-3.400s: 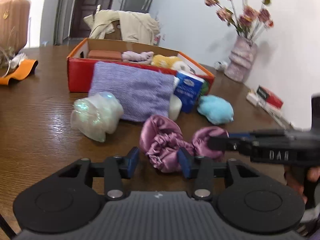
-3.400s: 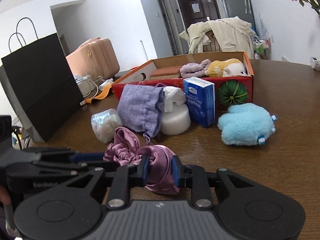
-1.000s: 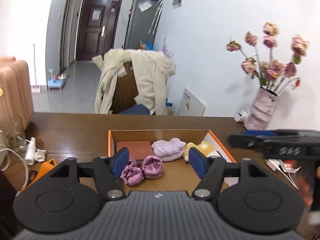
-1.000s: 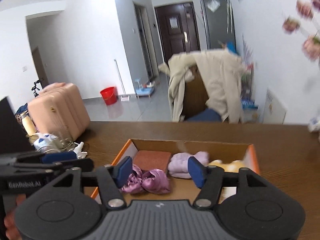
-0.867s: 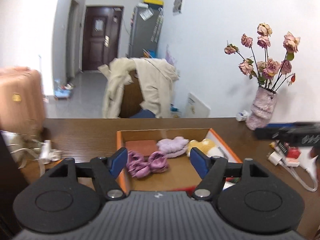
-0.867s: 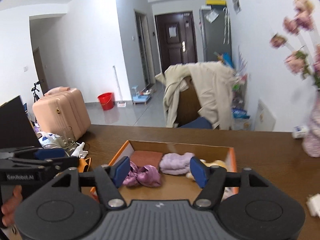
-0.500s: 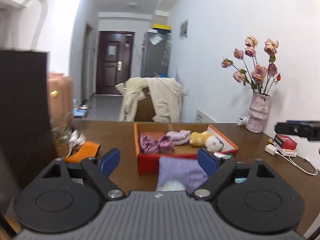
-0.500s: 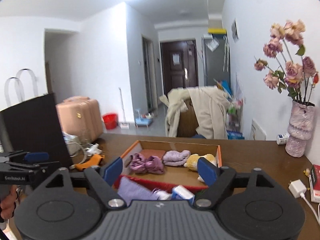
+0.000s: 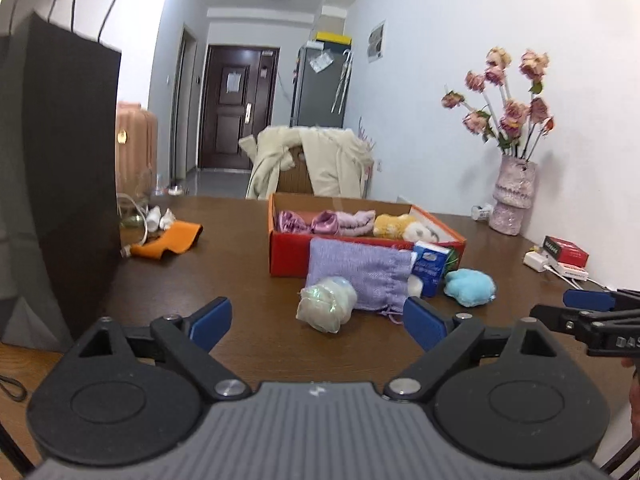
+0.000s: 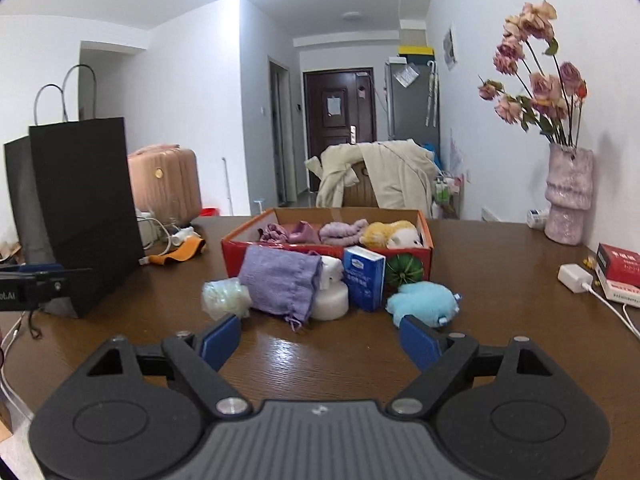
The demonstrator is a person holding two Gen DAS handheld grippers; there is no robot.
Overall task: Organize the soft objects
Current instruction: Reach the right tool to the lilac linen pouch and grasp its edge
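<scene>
The red cardboard box [image 9: 288,258] [image 10: 236,256] holds a purple satin scrunchie [image 9: 304,222] [image 10: 288,232], a lilac fuzzy piece [image 9: 354,222] and a yellow plush [image 9: 394,224]. In front of it on the table lie a lilac pouch [image 9: 356,272] [image 10: 280,280], a pearly plastic bundle [image 9: 326,304] [image 10: 224,298], a blue tissue pack [image 9: 430,266] and a blue plush [image 9: 470,286] [image 10: 424,302]. My left gripper [image 9: 316,314] hovers short of the bundle, its jaws opening with nothing between them. My right gripper [image 10: 320,334] stands open and empty before the pouch.
A tall black paper bag [image 9: 52,184] [image 10: 80,208] stands at the left. An orange strap [image 9: 168,240] and cables lie beside it. A vase of flowers [image 9: 514,196], a charger [image 10: 574,276] and a red packet [image 10: 618,266] sit at the right. A coat-draped chair stands behind the box.
Both grippers have drawn back from above the box and sunk toward the table's near side, jaws spreading wider. The satin scrunchie, earlier gripped on the table, lies in the box.
</scene>
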